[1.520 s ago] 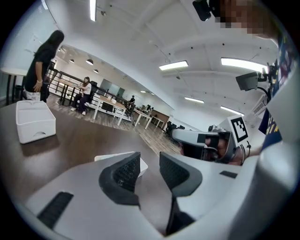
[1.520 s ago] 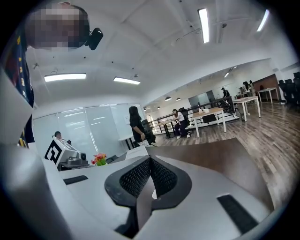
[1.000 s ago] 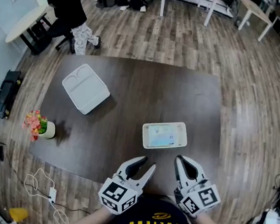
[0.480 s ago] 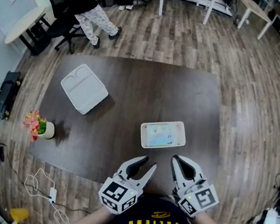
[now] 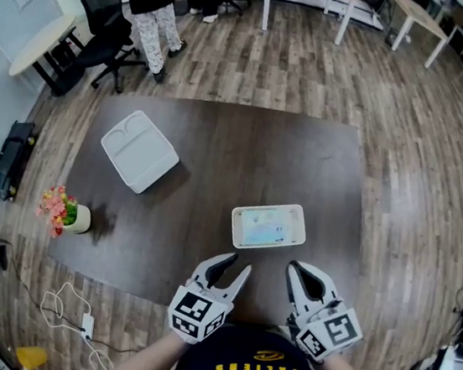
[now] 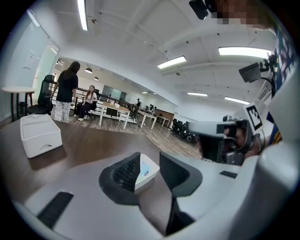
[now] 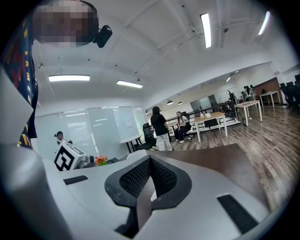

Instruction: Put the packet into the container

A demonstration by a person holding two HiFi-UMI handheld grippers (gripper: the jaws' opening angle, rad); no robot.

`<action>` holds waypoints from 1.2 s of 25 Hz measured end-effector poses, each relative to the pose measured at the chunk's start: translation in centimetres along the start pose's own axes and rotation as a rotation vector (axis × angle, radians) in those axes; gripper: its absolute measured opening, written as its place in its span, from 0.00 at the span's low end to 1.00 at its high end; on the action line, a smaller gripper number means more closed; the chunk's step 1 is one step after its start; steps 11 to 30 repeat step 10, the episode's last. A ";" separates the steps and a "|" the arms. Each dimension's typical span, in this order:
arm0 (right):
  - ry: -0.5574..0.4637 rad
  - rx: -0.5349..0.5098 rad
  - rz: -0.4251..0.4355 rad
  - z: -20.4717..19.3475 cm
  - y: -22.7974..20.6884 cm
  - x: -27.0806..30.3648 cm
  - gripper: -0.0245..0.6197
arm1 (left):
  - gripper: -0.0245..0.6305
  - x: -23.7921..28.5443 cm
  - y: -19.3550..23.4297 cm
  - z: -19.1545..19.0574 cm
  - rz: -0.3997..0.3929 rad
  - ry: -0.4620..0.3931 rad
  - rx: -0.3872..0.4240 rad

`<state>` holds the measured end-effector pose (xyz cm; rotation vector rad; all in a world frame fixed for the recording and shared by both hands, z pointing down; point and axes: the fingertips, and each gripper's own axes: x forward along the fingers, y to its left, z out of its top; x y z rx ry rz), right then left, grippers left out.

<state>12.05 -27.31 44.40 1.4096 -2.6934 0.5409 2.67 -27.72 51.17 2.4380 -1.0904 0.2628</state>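
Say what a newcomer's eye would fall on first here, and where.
Two grippers at the near edge of the dark table catch the eye: the left gripper open, the right gripper shut and empty. Just beyond them lies a white packet, with a white container farther off to the left and a flower pot at the left edge.

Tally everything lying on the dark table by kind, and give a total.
Packet: 1
White container: 1
Flower pot: 1
Total: 3
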 end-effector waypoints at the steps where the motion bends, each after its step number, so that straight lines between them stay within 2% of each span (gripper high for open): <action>1: 0.000 0.005 -0.005 -0.2 -0.1 -0.2 0.05 | 0.23 0.5 1.3 -0.9 0.035 0.012 0.012; 4: 0.008 0.014 -0.013 -0.5 0.2 -0.5 0.05 | 0.23 2.7 5.3 -4.4 0.099 0.104 0.027; 7: 0.017 0.000 -0.026 -0.5 0.5 -1.3 0.05 | 0.23 4.8 7.5 -8.1 0.101 0.236 0.020; 10: 0.031 -0.016 -0.055 -0.2 0.2 -2.7 0.05 | 0.23 6.7 8.5 -10.8 0.101 0.323 0.022; 30: 0.031 -0.016 -0.055 -0.2 0.2 -2.7 0.05 | 0.23 6.7 8.5 -10.8 0.101 0.323 0.022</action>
